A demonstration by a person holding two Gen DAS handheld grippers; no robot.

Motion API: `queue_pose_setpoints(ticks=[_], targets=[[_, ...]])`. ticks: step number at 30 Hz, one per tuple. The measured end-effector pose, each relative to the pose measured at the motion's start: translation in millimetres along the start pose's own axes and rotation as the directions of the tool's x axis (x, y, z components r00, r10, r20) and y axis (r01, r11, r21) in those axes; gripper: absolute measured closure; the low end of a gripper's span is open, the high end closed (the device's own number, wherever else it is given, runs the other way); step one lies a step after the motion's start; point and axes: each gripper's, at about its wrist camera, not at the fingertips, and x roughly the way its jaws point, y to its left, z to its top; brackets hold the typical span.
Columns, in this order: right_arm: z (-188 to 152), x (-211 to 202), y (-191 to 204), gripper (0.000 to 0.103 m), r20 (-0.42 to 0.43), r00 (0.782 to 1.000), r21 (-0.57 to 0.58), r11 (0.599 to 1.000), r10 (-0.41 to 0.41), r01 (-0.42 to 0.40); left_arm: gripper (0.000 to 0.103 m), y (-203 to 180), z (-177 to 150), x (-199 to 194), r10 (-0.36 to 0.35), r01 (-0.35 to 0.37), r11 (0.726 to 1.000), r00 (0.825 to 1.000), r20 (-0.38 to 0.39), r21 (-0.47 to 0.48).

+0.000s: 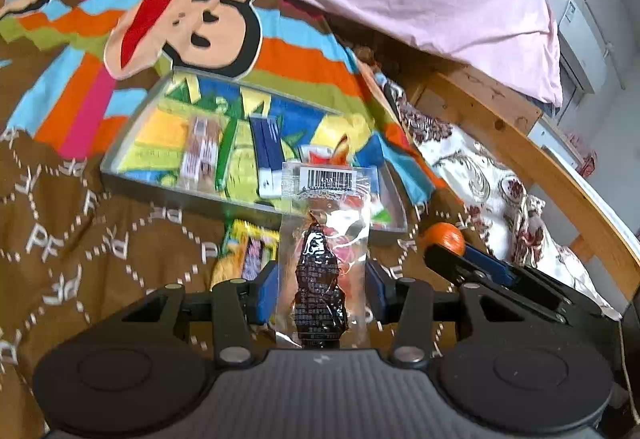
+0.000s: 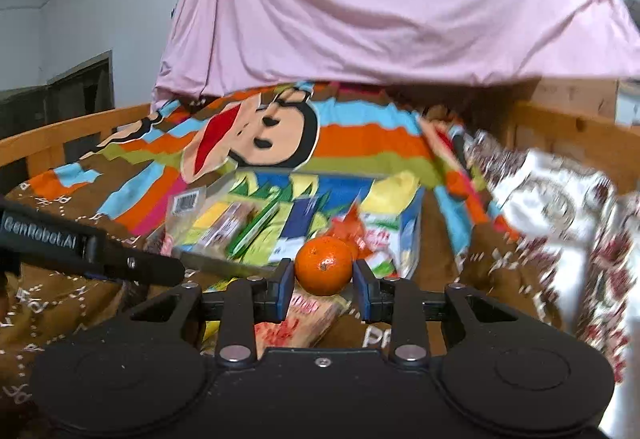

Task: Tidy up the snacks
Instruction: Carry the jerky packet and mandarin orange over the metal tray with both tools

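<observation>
We're over the bed (image 1: 80, 239), its bright blanket spread wide, and the clear tray (image 1: 132, 155) of snacks sits mid-blanket, straight ahead of both grippers. Our left gripper (image 1: 320, 291) pinches a clear packet (image 1: 324, 239) with a dark snack inside, long axis running straight out from the jaws, barcode end already at the tray's near edge. Our right gripper (image 2: 323, 281) is clamped on a mandarin (image 2: 323, 265), just short of the tray's near right corner. Left looks nearer, so we'd say the packet drops in first!
</observation>
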Motion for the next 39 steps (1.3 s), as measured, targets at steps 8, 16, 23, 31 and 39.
queue_pose_setpoints(ticks=[8,16,23,31,39], targets=[[6.6,-1.5,10.1,0.07,0.088,0.996,-0.034,0.999,-0.033,0.036,0.054,4.1,28.2,-0.4,0.02,-0.021,1.0,0.997,0.073,0.011],[12.5,27.2,17.7,0.07,0.121,0.99,-0.077,0.994,-0.068,0.078,0.054,5.4,52.9,7.0,0.042,-0.049,0.998,0.99,0.135,0.048],[16.2,58.5,19.0,0.07,0.147,0.987,-0.085,0.993,-0.063,0.076,0.054,13.7,76.3,35.6,0.092,-0.099,0.994,0.984,0.154,0.035],[20.1,100.4,16.6,0.069,0.157,0.986,-0.038,0.998,-0.05,0.056,0.054,19.2,103.2,72.4,0.149,-0.161,0.986,0.97,0.191,0.051],[16.4,128.5,6.0,0.069,0.098,0.995,0.048,0.999,-0.014,0.009,0.054,22.7,116.1,112.8,0.178,-0.194,0.979,0.964,0.197,0.064]])
